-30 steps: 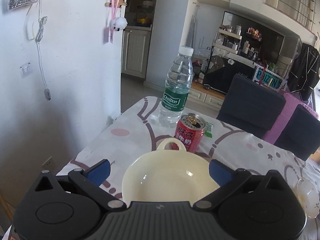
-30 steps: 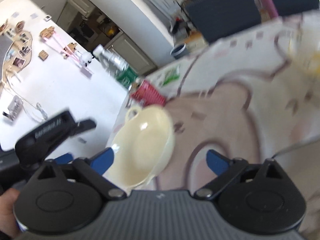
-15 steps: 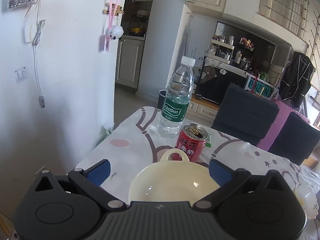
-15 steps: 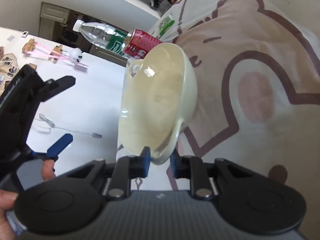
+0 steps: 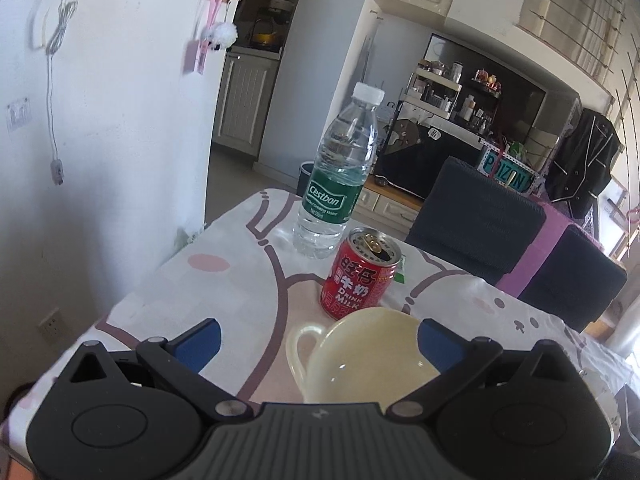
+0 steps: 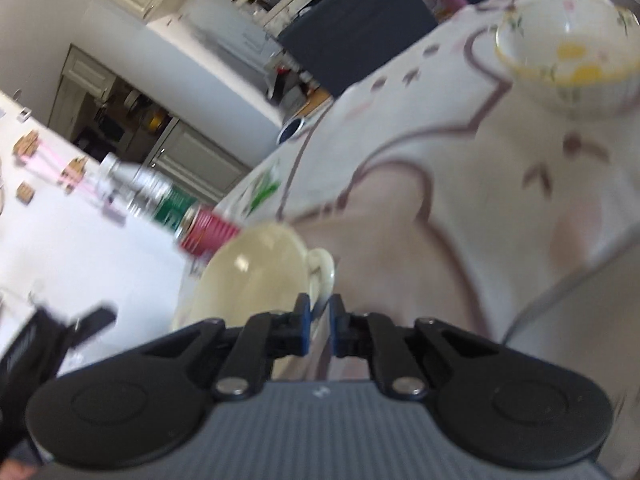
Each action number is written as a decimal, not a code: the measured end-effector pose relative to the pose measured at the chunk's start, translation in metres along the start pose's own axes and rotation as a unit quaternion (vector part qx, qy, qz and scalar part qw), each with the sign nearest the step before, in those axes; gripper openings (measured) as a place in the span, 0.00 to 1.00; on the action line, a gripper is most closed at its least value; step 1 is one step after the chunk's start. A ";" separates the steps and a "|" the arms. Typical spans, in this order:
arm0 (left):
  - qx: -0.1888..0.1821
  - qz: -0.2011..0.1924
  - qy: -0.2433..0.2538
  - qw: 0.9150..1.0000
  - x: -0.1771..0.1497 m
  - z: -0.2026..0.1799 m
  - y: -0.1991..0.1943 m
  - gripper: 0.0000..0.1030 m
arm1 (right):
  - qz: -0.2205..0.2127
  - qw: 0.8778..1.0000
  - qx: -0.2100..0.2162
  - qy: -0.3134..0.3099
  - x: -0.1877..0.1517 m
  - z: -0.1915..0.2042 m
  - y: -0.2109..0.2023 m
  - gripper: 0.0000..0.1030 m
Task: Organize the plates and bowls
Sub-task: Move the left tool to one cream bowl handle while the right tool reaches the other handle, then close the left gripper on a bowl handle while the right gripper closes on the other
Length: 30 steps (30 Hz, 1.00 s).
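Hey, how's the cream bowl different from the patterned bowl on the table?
The cream bowl is plain with a loop handle; the patterned bowl has a yellow rim, floral marks and no visible handle. The cream bowl is pinched at its rim by the right gripper, near the can; the patterned bowl sits alone on the tablecloth, untouched. Both look empty and pale.

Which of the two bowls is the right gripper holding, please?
The plain cream bowl with loop handles, pinched at its rim by the right gripper. The floral-patterned bowl sits untouched farther away on the tablecloth.
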<state>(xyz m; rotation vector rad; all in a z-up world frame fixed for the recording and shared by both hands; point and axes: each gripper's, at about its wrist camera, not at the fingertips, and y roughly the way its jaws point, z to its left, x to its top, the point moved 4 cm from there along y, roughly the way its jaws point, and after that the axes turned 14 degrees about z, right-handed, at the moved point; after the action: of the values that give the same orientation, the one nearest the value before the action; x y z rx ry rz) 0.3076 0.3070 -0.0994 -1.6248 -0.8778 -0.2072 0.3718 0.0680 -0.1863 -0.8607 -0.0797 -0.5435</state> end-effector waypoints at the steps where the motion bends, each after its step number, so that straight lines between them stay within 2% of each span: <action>1: -0.007 0.005 -0.008 1.000 0.001 0.002 0.004 0.99 | -0.002 1.000 -0.005 -0.005 0.011 -0.002 0.001 0.09; 3: -0.022 0.017 -0.027 0.999 0.002 0.004 0.013 0.95 | -0.005 1.000 -0.014 -0.014 0.029 -0.007 0.003 0.07; 5: -0.038 0.038 -0.048 0.997 0.001 0.007 0.024 0.87 | -0.004 1.000 -0.021 -0.018 0.049 -0.008 0.005 0.05; 6: -0.046 0.051 -0.061 0.996 0.000 0.008 0.031 0.85 | -0.005 0.999 -0.026 -0.024 0.058 -0.009 0.004 0.00; 8: -0.063 0.077 -0.075 0.992 -0.004 0.007 0.043 0.79 | -0.001 0.998 -0.027 -0.064 0.080 -0.003 0.006 0.00; 9: -0.066 0.089 -0.075 0.991 -0.006 0.004 0.049 0.78 | 0.014 0.996 -0.021 -0.083 0.091 0.000 0.010 0.00; 11: -0.056 0.116 -0.066 0.989 -0.010 -0.002 0.061 0.68 | 0.067 0.992 0.000 -0.106 0.105 0.003 0.017 0.02; 12: -0.050 0.127 -0.061 0.989 -0.012 -0.004 0.066 0.65 | 0.090 0.989 0.008 -0.117 0.108 0.005 0.021 0.06; 15: -0.048 0.142 -0.055 0.987 -0.016 -0.009 0.075 0.62 | 0.096 0.981 -0.016 -0.167 0.114 0.018 0.028 0.07; 16: -0.045 0.145 -0.053 0.987 -0.016 -0.010 0.077 0.60 | 0.091 0.979 -0.037 -0.180 0.115 0.021 0.030 0.31; 17: -0.044 0.148 -0.051 0.987 -0.017 -0.011 0.078 0.57 | 0.091 0.976 -0.063 -0.188 0.116 0.023 0.032 0.49; 18: -0.043 0.149 -0.050 0.987 -0.018 -0.011 0.079 0.55 | 0.089 0.973 -0.087 -0.195 0.116 0.024 0.034 0.75; 19: -0.041 0.151 -0.051 0.986 -0.018 -0.010 0.080 0.53 | 0.084 0.970 -0.096 -0.206 0.117 0.023 0.039 0.76; 24: -0.034 0.157 -0.067 0.985 -0.018 -0.001 0.082 0.42 | 0.114 0.963 -0.072 -0.232 0.113 0.023 0.047 0.69; 26: -0.036 0.161 -0.079 0.983 -0.018 0.004 0.083 0.32 | 0.128 0.958 -0.075 -0.246 0.109 0.023 0.050 0.64; 29: -0.041 0.164 -0.093 0.981 -0.019 0.008 0.085 0.24 | 0.140 0.954 -0.079 -0.253 0.106 0.023 0.053 0.51; 30: -0.044 0.164 -0.096 0.981 -0.018 0.009 0.085 0.23 | 0.145 0.953 -0.077 -0.254 0.105 0.023 0.055 0.42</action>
<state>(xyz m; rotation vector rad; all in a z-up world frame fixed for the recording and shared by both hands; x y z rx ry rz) 0.3461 0.3075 -0.1779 -1.8678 -0.7380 0.1463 0.4926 0.0695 -0.1803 -1.1284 -0.3772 -0.0421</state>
